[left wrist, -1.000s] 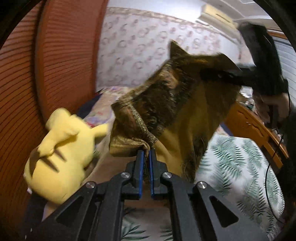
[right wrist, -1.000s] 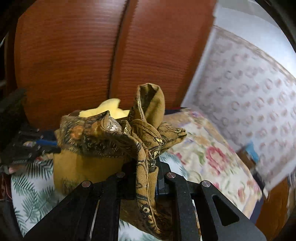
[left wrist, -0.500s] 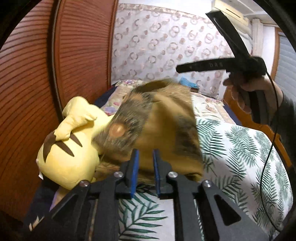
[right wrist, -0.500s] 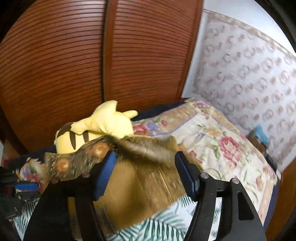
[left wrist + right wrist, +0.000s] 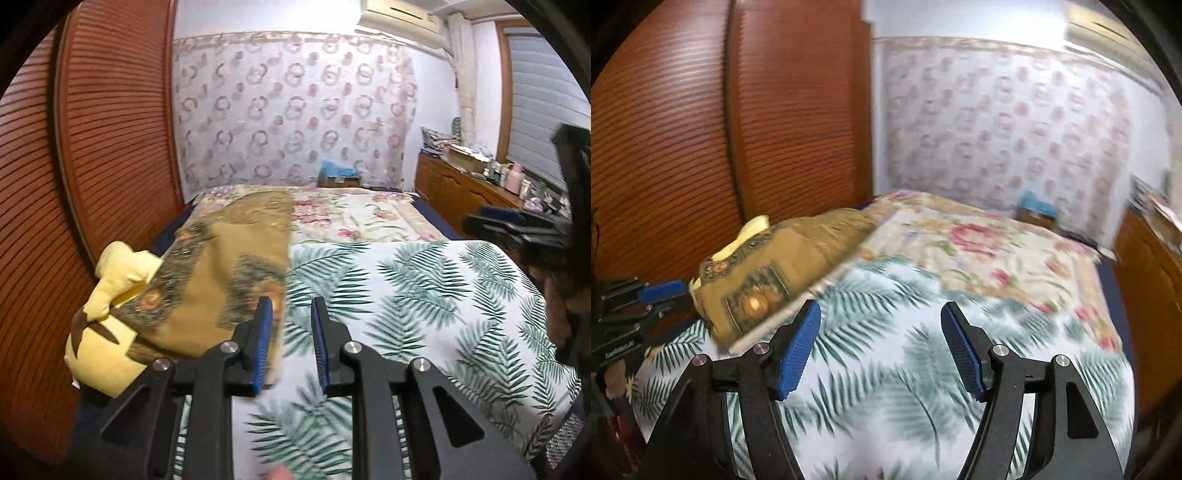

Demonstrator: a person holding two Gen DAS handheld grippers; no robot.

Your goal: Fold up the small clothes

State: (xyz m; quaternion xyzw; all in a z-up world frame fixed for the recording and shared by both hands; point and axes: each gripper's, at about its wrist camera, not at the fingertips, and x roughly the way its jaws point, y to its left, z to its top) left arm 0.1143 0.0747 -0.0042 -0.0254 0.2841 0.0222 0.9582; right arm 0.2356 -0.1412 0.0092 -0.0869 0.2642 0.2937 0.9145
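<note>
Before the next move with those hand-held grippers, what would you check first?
1. Left hand-held gripper free of cloth: ok, jaws opening, nothing between them.
2. Right hand-held gripper empty: ok, open.
3. Brown patterned cloth lying flat: not ok, draped partly over the yellow plush toy.
4. Cloth folded: cannot tell.
5. Free space on the palm-leaf bedsheet: ok.

A yellow plush toy (image 5: pixel 107 347) (partly covered) lies beside wooden doors (image 5: pixel 110 147).
</note>
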